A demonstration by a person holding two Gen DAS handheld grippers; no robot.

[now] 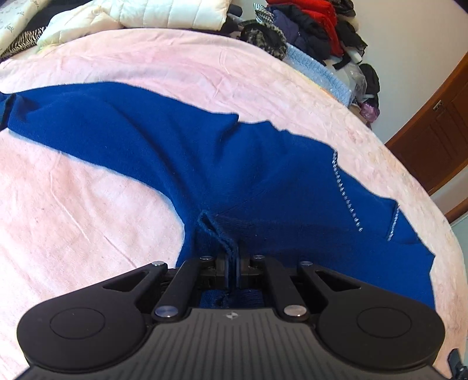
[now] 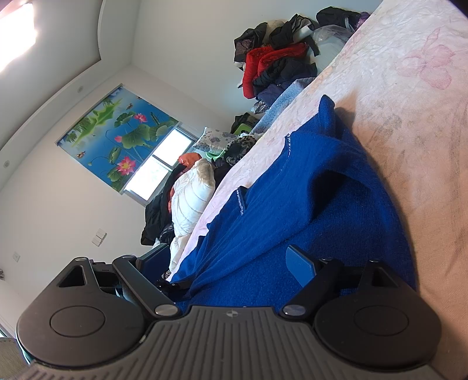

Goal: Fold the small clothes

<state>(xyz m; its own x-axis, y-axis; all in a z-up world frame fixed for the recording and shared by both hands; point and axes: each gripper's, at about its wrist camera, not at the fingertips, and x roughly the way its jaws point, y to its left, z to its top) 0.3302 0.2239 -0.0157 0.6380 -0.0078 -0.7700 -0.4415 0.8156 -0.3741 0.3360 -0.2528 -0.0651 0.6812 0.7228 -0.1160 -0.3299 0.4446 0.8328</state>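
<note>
A royal-blue knit sweater (image 1: pixel 204 152) lies spread across the pink bed cover (image 1: pixel 87 204), one sleeve reaching to the far left, a line of rhinestones along its right side. My left gripper (image 1: pixel 232 263) is shut on a ribbed edge of the sweater, which bunches up between the pads. In the right wrist view the same sweater (image 2: pixel 292 210) lies rumpled on the cover (image 2: pixel 409 87). My right gripper (image 2: pixel 226 260) is open, tilted sideways, its blue pads on either side of a thick fold of the sweater at its near edge.
A heap of dark and red clothes (image 1: pixel 307 26) and a white padded jacket (image 1: pixel 163 11) lie along the bed's far edge. A brown wooden door (image 1: pixel 438 131) stands at the right. A window with a lotus blind (image 2: pixel 117 137) is on the far wall.
</note>
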